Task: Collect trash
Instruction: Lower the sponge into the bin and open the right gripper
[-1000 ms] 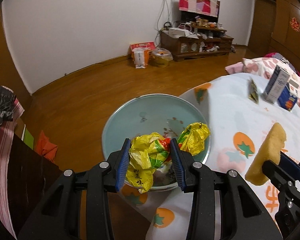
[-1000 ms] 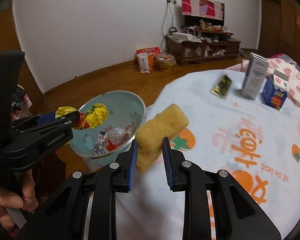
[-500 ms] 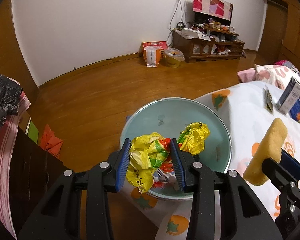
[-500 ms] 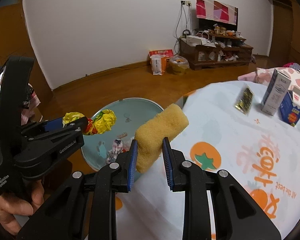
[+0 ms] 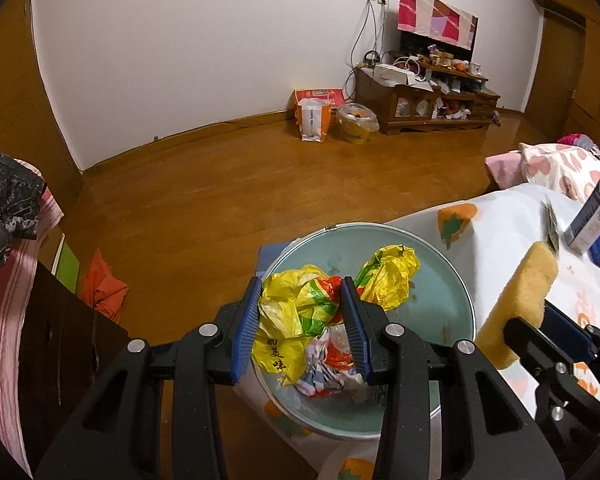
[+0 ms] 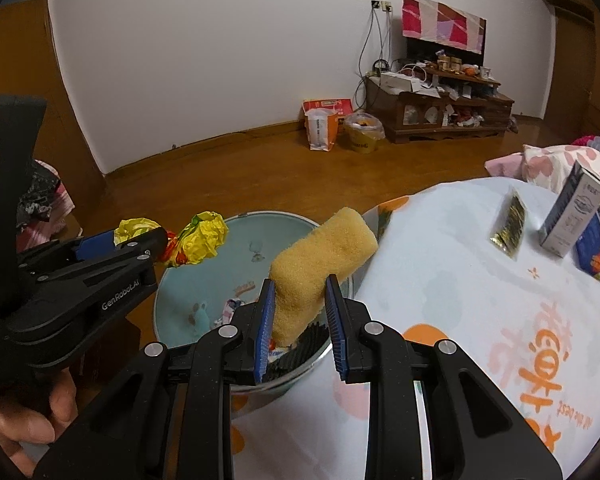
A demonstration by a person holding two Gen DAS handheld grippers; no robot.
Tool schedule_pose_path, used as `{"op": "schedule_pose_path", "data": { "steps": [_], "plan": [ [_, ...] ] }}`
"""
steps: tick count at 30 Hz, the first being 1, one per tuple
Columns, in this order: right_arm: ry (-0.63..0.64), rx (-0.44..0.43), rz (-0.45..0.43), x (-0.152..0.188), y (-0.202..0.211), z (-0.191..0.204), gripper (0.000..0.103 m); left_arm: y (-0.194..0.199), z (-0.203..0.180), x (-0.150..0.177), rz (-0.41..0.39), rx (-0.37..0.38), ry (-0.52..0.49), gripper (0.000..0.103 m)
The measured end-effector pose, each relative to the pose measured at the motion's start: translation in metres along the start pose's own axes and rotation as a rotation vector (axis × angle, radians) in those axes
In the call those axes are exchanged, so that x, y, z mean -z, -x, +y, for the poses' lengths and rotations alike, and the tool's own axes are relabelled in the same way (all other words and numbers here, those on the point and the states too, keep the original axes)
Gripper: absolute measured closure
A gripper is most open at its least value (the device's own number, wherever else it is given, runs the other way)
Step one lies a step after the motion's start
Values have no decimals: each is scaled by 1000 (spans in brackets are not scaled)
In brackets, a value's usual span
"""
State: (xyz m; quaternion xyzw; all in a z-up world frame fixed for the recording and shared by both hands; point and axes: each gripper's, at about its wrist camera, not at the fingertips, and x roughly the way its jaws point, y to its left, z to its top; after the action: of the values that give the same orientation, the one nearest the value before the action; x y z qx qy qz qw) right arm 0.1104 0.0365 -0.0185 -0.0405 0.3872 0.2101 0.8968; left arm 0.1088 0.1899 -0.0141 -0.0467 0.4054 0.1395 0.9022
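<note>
sponge [image 6: 323,257] in right tool [image 6: 300,322] tilts up-right, apparently away.

We see a printed tablecloth [image 6: 480,280] with orange fruit motifs; near its far right edge stand a white carton [image 6: 572,216] and a blue box [image 6: 598,248], touching, with a dark gold sachet [image 6: 509,229] just beside them. Against the far wall sits a cluttered wooden cabinet [image 6: 440,112].

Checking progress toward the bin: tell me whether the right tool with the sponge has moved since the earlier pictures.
Yes. The right tool and its yellow sponge moved left off the tablecloth; the sponge now hangs over the bin.
</note>
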Motion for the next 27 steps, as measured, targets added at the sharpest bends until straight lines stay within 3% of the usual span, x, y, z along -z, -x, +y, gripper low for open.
{"op": "schedule_pose_path", "data": {
  "steps": [27],
  "plan": [
    [16, -25, 143, -8, -78, 2, 76, -52, -2, -1, 91, -46, 11, 63]
  ]
}}
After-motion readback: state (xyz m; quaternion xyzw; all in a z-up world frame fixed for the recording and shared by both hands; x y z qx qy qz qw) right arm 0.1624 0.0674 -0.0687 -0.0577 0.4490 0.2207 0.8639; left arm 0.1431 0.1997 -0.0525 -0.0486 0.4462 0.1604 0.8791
